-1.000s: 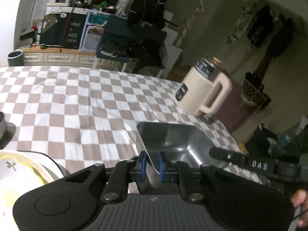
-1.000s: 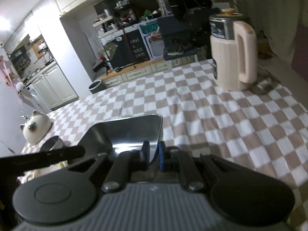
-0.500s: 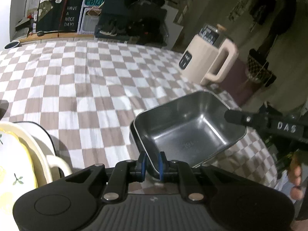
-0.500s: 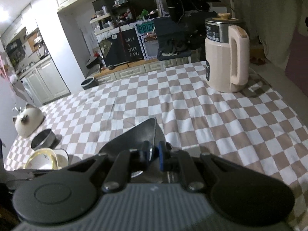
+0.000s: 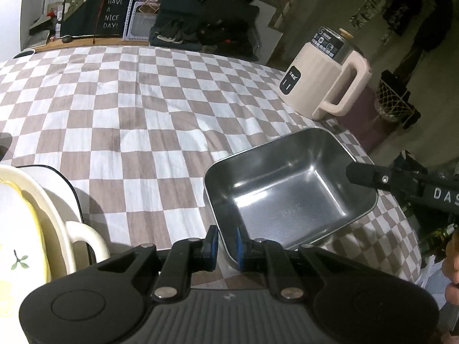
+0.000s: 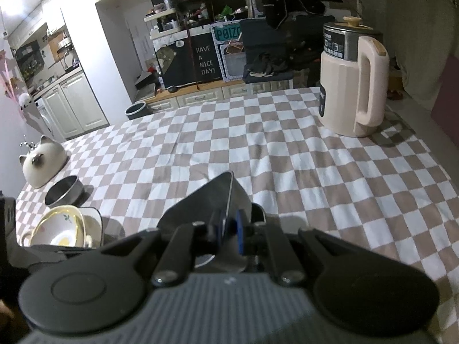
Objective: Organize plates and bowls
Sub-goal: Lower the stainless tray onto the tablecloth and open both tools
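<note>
Between the two hand-held grippers, left [image 5: 226,242] and right [image 6: 229,233], each clamped on an opposite rim, a steel tray [image 5: 289,192] is held just above the tabletop [image 5: 137,120], right of the stacked bowls [image 6: 64,226].

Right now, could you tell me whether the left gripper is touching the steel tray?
Touching: in the left wrist view the left gripper has its blue pads clamped on the near rim of the steel tray.

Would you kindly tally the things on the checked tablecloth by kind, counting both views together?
Steel dishes: 2, the rectangular steel tray and the round steel bowl.
Ceramic dishes: 2 visible, the floral bowl nested in the dark-rimmed dish.
Cream kettle: 1.
Cat-shaped pot: 1.
Total: 6.
</note>
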Tool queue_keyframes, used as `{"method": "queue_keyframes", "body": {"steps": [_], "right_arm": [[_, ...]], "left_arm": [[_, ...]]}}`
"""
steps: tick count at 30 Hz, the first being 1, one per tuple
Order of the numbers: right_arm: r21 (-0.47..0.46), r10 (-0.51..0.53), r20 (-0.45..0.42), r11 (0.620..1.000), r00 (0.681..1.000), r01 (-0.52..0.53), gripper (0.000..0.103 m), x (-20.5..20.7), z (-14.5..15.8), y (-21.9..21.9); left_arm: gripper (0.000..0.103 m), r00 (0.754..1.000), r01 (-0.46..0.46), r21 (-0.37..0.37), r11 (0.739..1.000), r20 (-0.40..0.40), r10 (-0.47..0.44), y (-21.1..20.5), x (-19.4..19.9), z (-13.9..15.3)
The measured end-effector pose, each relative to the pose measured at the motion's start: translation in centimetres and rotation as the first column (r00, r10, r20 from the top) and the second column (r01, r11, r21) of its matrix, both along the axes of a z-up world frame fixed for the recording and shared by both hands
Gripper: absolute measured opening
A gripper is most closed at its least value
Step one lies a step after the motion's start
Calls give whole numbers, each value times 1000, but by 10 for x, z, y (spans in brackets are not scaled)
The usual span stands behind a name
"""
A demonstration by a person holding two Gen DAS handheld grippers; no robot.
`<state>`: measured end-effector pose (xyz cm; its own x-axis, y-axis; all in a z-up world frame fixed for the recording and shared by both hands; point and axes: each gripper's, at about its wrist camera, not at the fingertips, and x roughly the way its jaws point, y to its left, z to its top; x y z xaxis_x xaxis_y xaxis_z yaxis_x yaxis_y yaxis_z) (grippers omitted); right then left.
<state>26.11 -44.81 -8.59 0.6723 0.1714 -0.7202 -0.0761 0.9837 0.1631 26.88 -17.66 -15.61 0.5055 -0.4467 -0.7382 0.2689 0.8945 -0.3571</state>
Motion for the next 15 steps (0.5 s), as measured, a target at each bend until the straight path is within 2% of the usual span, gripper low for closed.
{"method": "queue_keyframes", "body": {"steps": [8,15], "right_arm": [[-114,6,-97,993,995,-17,13,10,-21,6],[-117,-9,-130,993,991,-6,13,18,-31,2]], "left_arm": [[13,1000,-2,0,1000,3,2,-2,2,-2],[16,1000,10,-3,1000,7,-9,-4,0,-1]]}}
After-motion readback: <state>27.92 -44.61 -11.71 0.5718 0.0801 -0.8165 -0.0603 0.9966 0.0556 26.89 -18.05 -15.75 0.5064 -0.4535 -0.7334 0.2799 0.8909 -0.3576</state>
